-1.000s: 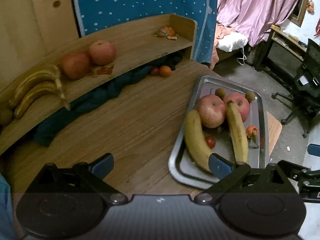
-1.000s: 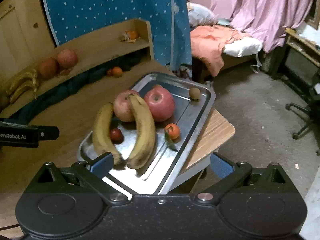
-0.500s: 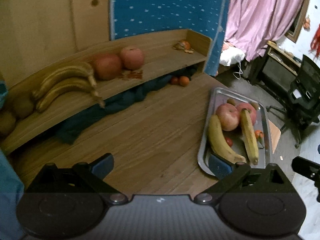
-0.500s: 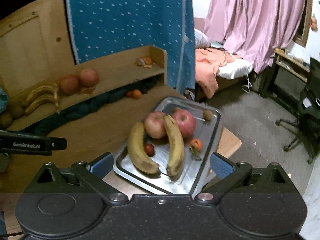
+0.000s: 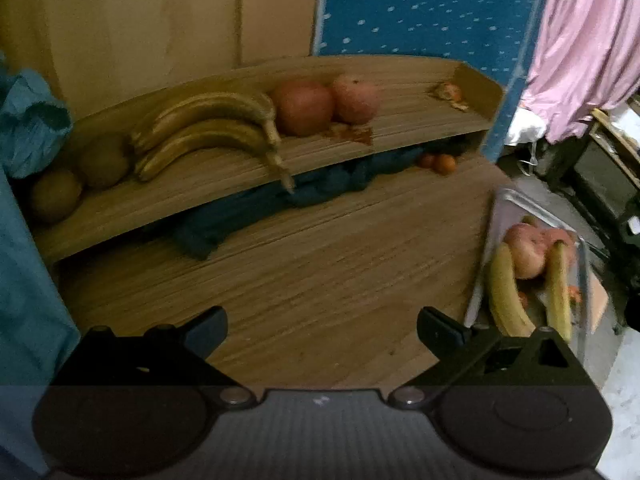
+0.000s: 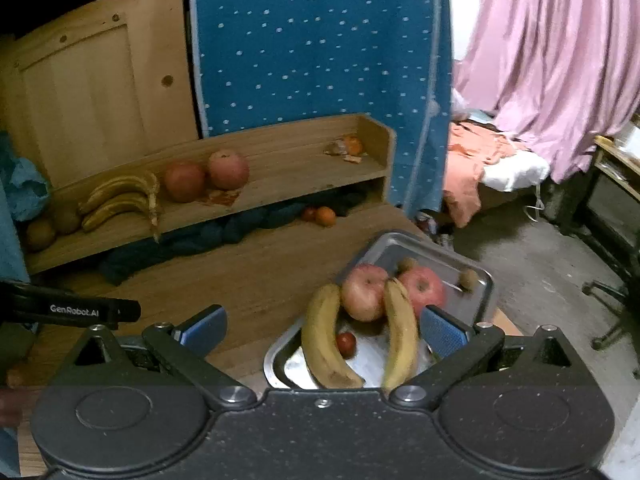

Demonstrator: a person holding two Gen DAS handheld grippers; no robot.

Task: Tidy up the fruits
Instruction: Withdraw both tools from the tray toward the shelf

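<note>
change, left view: left claw (image 5: 322,326) has pulled back and swung left since 1.0 s ago; the shelf (image 5: 360,148) now fills the middle and the tray (image 5: 585,264) sits at the frame's right edge, motion-blurred.
change, right view: right claw (image 6: 322,326) has backed off; the tray (image 6: 482,292) was large between the fingers, now it's smaller and further ahead.
left claw: jaws wide apart, nothing between them, over bare counter (image 5: 320,272).
right claw: jaws wide apart, empty, above the tray's near end.
tray: at the counter's right edge. Holds two bananas (image 6: 326,340) lengthwise, two apples (image 6: 364,292) behind them, a small red fruit (image 6: 346,344) between the bananas, small brown fruits (image 6: 468,278) at the far end.
shelf: along the counter's back edge. Left to right: brown round fruits (image 5: 54,196), banana bunch (image 5: 208,132), two apples (image 5: 306,108) touching, orange peel (image 5: 450,94) at the right end.
under shelf: dark cloth (image 5: 280,200), two small oranges (image 5: 440,162) near the right end.
left view only: close look at the shelf fruit; banana stems hang over the shelf's front lip.
right view only: tray contents sharp; left claw's body (image 6: 72,310) labelled GenRobot.AI at the left; bed (image 6: 492,164) and pink curtain (image 6: 560,60) beyond the counter.
</note>
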